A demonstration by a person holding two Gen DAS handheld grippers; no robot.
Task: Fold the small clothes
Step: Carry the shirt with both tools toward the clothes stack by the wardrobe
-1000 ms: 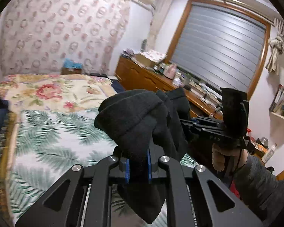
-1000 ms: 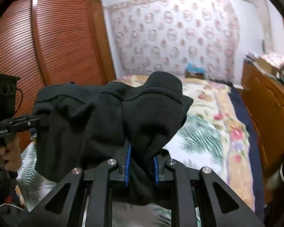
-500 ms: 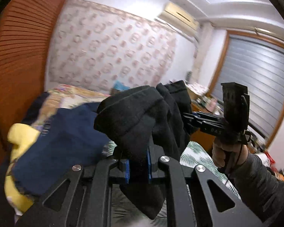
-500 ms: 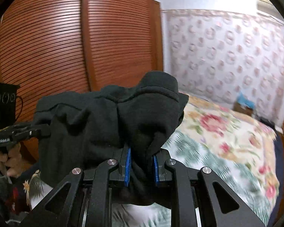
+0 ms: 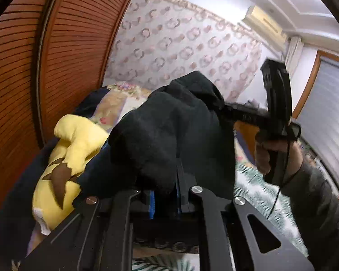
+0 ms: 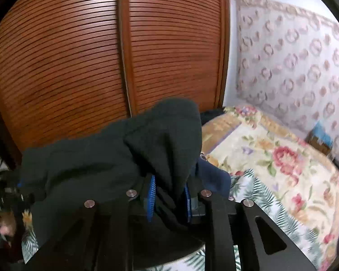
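In the left wrist view your left tool [image 5: 165,199] pinches a fold of the black garment [image 5: 169,135], which bunches up toward 12 o'clock over the yellow plush toy [image 5: 65,158] at 9 o'clock; keep that pinch firm. In the right wrist view your right tool [image 6: 168,199] has just been opening slightly, cloth caught between its pads (don't let it slip), the bed [image 6: 282,176] lying at 3 o'clock. Lower both corners level.

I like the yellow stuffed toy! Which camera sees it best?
The left wrist camera. The yellow stuffed toy lies there in plain sight on the left, beside the black garment, brown markings showing. In the right wrist view, no toy is visible; the garment and wardrobe fill that side.
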